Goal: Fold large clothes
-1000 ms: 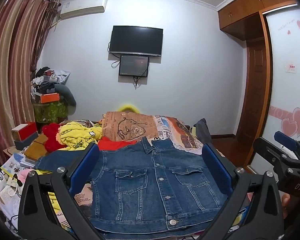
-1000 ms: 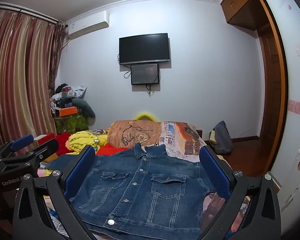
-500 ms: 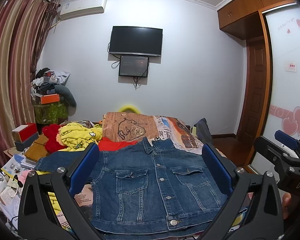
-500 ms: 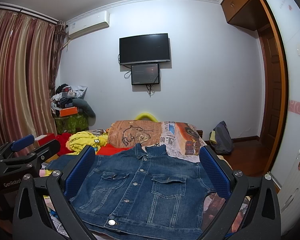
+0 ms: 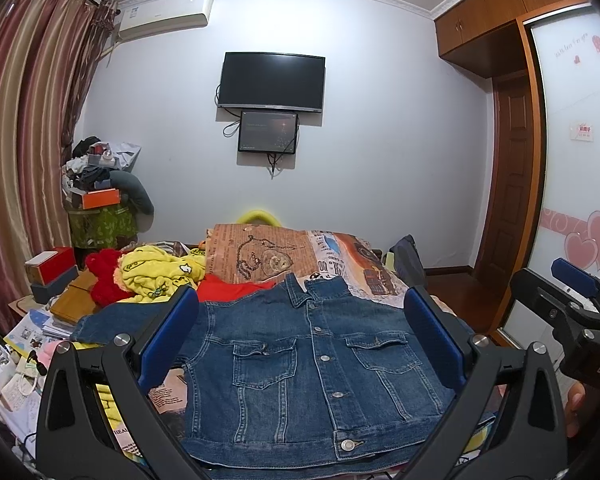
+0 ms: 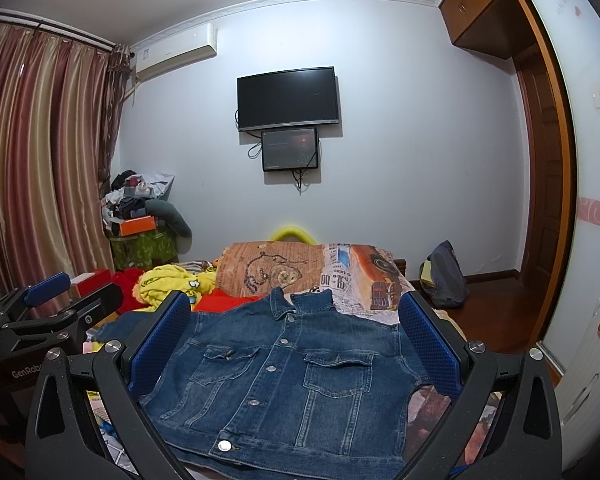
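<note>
We hold both claws wide apart and empty, left claw [image 5: 300, 336] and right claw [image 6: 296, 332], above the denim jacket [image 5: 312, 368] spread buttoned-up on the bed [image 5: 340, 256].

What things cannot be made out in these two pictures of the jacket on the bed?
- Denim jacket right sleeve: unseen in both views.
- Jacket hem: left wrist view, cut off by the left gripper frame.
- What lies under the jacket: covered.
- Right gripper view: bed's near edge hidden by fingers.
</note>
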`<state>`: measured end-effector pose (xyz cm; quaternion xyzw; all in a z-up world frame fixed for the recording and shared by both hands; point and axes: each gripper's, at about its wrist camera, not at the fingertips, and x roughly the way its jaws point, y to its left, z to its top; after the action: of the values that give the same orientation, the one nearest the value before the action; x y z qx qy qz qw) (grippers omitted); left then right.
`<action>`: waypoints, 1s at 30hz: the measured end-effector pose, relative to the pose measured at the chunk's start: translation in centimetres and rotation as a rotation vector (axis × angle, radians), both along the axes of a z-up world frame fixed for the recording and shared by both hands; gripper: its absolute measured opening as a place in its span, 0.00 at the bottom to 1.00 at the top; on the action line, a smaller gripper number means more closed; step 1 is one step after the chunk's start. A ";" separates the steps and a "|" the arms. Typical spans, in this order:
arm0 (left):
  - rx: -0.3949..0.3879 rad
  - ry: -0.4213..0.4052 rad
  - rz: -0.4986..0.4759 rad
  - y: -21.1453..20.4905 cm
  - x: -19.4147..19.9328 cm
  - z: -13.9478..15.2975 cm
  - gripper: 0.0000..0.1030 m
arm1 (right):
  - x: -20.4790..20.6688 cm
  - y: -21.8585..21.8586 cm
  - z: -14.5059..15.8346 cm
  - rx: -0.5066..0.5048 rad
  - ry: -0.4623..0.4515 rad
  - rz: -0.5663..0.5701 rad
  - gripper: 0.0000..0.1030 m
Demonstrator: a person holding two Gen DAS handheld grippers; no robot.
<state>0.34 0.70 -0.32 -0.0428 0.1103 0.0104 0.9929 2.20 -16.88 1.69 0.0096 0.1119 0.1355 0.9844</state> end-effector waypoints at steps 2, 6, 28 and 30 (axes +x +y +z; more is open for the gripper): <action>0.000 -0.003 -0.001 0.0 0.0 0.0 1.00 | 0.0 0.0 0.1 0.001 0.000 0.000 1.00; 0.006 -0.003 0.002 -0.1 -0.1 0.0 1.00 | 0.1 0.0 0.1 0.001 0.001 0.000 1.00; 0.007 0.005 0.003 -0.3 0.3 -0.2 1.00 | 0.1 0.1 0.0 0.002 0.000 0.000 1.00; 0.008 0.006 0.004 -0.3 0.4 -0.3 1.00 | 0.1 0.1 0.0 0.003 0.001 0.003 1.00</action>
<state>0.71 0.38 -0.64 -0.0393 0.1130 0.0129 0.9927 2.34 -16.76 1.69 0.0111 0.1121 0.1370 0.9841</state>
